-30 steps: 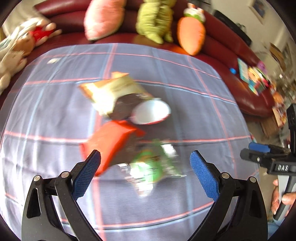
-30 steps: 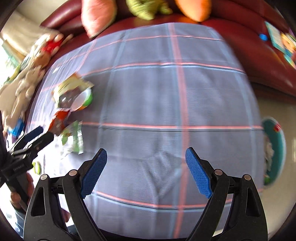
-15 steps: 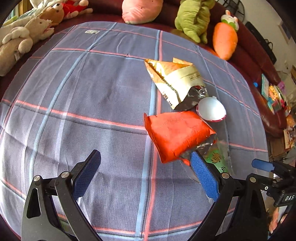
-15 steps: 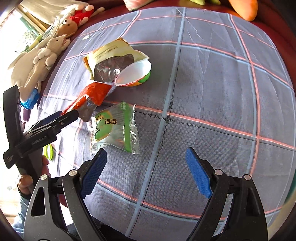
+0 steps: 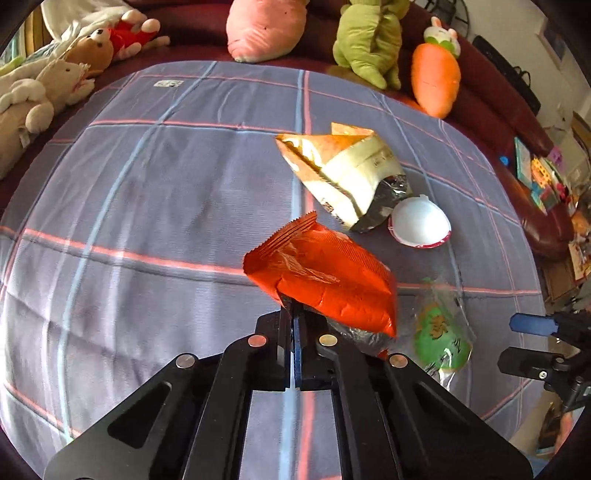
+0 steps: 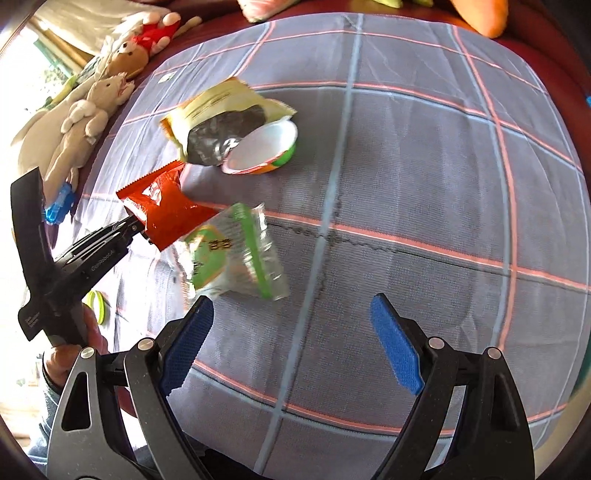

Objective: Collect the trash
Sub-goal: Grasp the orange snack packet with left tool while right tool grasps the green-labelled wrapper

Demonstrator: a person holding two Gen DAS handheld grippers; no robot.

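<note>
My left gripper (image 5: 293,314) is shut on the lower edge of an orange-red snack bag (image 5: 325,280), which tilts up off the checked cloth; the gripper (image 6: 138,227) and bag (image 6: 166,206) also show in the right wrist view. A yellow-white snack bag (image 5: 347,177) and a white cup (image 5: 419,221) on its side lie beyond it. A clear green-printed wrapper (image 5: 441,332) lies to the right. My right gripper (image 6: 291,347) is open and empty, just near of that wrapper (image 6: 229,258), over the cloth.
The trash lies on a grey-blue cloth with pink lines (image 5: 147,206). Plush toys sit along the dark red sofa behind: a rabbit and bear (image 5: 55,81), a pink cushion (image 5: 266,29), a green toy (image 5: 369,40), a carrot (image 5: 436,77). Books lie at the right (image 5: 535,173).
My left gripper has closed on the orange-red bag and raised its edge. My right gripper has moved closer to the green wrapper, still open.
</note>
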